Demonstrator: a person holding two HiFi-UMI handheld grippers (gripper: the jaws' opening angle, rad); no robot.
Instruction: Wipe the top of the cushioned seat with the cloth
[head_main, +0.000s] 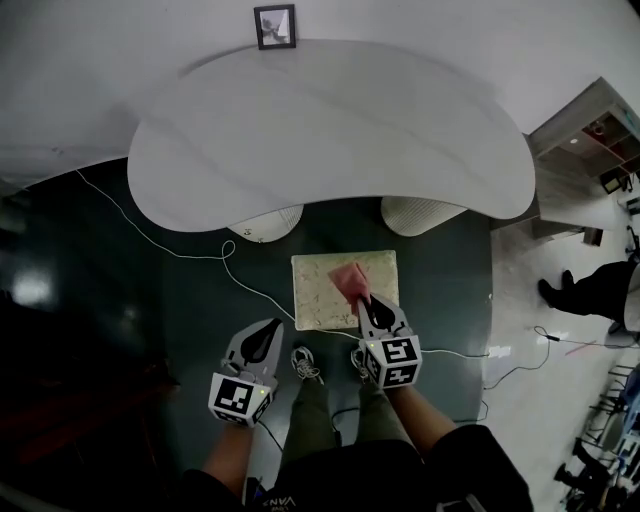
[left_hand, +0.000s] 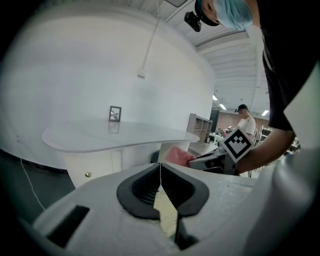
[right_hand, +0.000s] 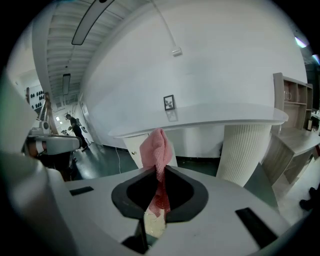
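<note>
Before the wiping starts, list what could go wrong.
The cloth is pinched only by a narrow fold in the right tongs; dragging might pull it free. The left tongs are shut on nothing, so the seat is unbraced and may slide. A cable lies beside the seat, near the shoes: possible snag.

Dark green floor (head_main: 120, 290) beneath a curved white counter (head_main: 330, 130) on ribbed pedestals (head_main: 265, 222). Framed picture (head_main: 275, 26) against the white wall (head_main: 100, 60).
</note>
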